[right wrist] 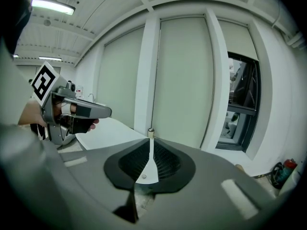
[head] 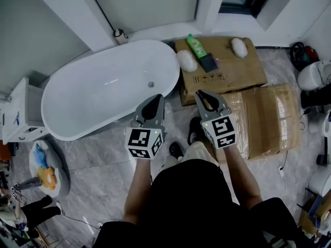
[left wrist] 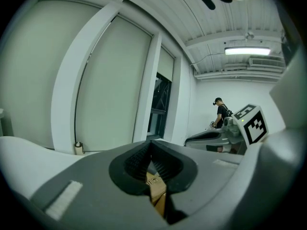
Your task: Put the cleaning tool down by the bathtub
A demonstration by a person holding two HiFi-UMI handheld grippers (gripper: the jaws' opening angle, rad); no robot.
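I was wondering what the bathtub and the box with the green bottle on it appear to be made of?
The bathtub is probably acrylic or glazed ceramic: glossy white, with bright highlights on its smooth inside. The box looks like cardboard: matte brown, with printed handling symbols.

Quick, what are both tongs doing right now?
Left tongs: closed, empty.
Right tongs: a narrow gap, holding nothing.
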